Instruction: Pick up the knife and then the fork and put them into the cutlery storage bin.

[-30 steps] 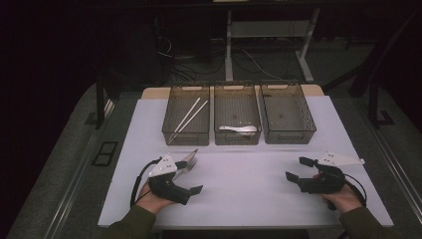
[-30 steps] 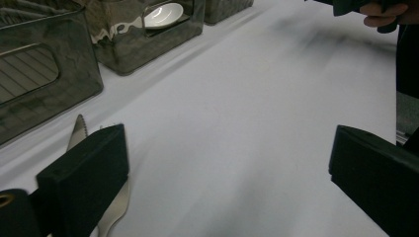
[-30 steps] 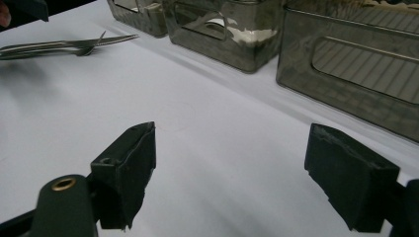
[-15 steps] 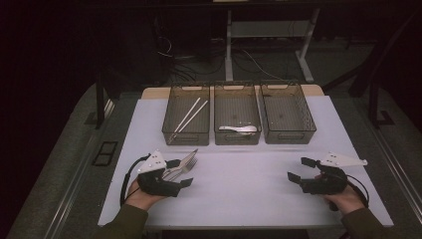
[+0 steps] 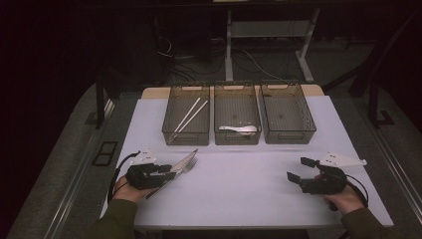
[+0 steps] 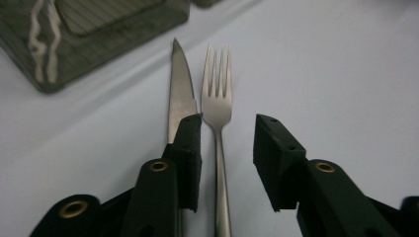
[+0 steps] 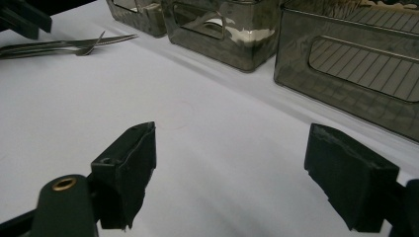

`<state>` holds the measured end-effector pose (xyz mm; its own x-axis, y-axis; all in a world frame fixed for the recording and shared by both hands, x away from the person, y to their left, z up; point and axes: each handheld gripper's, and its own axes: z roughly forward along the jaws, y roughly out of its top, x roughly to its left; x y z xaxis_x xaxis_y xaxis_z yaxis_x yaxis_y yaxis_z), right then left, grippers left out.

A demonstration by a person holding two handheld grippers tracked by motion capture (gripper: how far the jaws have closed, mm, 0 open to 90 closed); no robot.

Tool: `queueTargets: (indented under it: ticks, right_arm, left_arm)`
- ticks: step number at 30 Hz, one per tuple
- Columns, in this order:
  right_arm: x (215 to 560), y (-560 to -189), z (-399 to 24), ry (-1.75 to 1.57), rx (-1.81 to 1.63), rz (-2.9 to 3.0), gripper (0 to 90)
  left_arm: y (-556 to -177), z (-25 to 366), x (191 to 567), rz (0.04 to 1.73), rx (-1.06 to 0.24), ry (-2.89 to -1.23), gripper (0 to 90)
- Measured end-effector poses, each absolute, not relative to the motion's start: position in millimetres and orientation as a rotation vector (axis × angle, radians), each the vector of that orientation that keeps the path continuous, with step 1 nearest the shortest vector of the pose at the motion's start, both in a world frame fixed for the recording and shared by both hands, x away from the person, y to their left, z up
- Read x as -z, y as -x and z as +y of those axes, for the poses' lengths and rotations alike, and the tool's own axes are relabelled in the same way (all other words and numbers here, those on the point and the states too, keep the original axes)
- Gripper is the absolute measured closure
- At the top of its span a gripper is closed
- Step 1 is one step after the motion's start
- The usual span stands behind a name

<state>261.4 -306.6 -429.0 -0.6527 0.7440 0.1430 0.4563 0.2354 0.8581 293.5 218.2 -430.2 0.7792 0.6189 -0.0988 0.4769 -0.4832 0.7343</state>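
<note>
While our left claw (image 6: 225,143) has just been closing, the fork (image 6: 217,106) sits untouched between its jaws. We straddle only the fork, leaving the knife (image 6: 179,96) outside. Right claw (image 7: 230,173) waits open.

Three bins (image 5: 238,115) stand in a row at the mat's far edge. Nearer than the left bin, the left gripper (image 5: 166,172) lies over a knife (image 5: 174,172) and fork (image 5: 189,163), its jaws just closing. The right gripper (image 5: 297,169), well right of them, stands open above the mat.

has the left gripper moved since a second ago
Yes. The left gripper slid along the table toward the left bin, over the knife and fork; its jaws have just been closing, the fork's handle between them.
</note>
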Motion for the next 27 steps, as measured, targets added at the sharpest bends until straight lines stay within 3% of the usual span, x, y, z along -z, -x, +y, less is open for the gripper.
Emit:
queueTargets:
  ticks: [14,27]
  right_arm:
    - [429,-261,-307,-1.119,-1.381,2.217,19.9]
    - [426,-262,-303,-1.124,-1.394,2.261,20.4]
  left_arm:
    - [-297,206,444,0.804,-0.238,-2.281,82.2]
    - [-291,187,432,0.759,-0.226,-2.254,84.0]
